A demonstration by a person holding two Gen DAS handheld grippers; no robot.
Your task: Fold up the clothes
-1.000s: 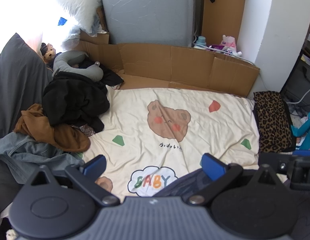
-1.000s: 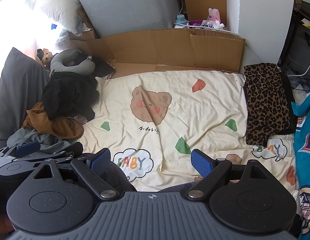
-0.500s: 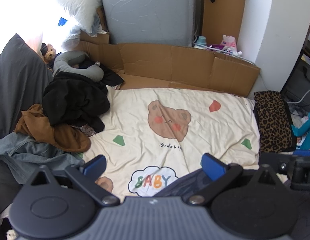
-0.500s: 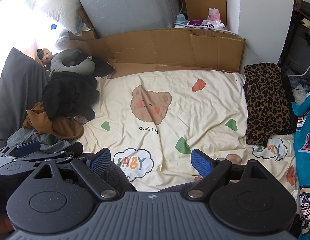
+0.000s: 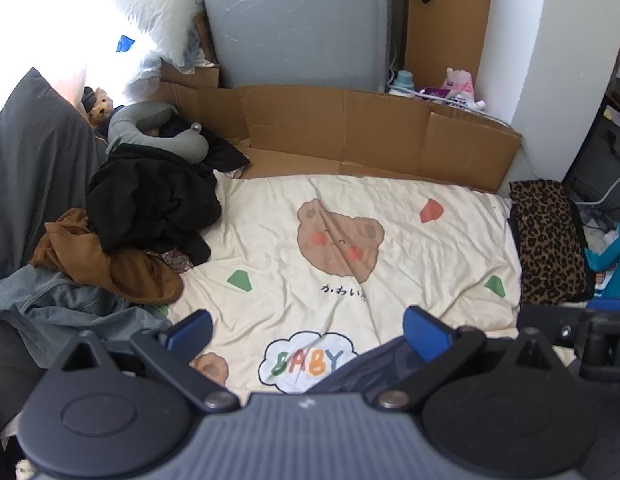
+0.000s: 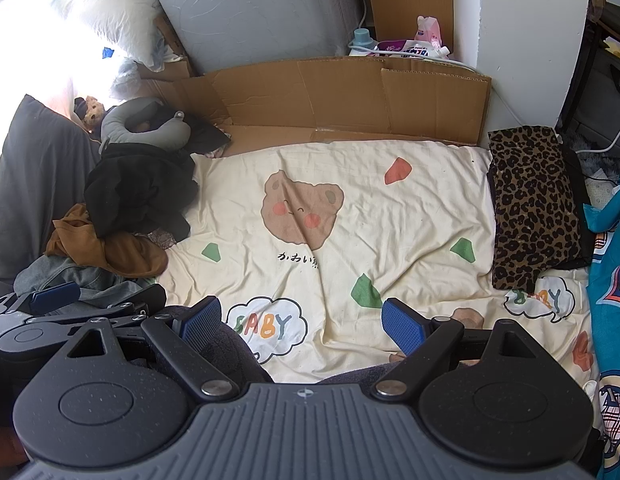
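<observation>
Several crumpled clothes [image 5: 122, 236] piled at blanket's left edge: black, brown, denim | leopard cloth [image 6: 533, 204] folded flat at right edge | left gripper [image 5: 310, 328] and right gripper [image 6: 302, 320] angled down over cream blanket [image 6: 389, 220], fingers spread wide, gripping nothing | blanket print reads "BABY" | creased cardboard [image 5: 369, 132] behind.

Clothes pile [image 5: 122, 240] left on blanket [image 5: 389, 300], folded garment [image 6: 533, 200] right, cardboard [image 6: 349, 96] behind.
</observation>
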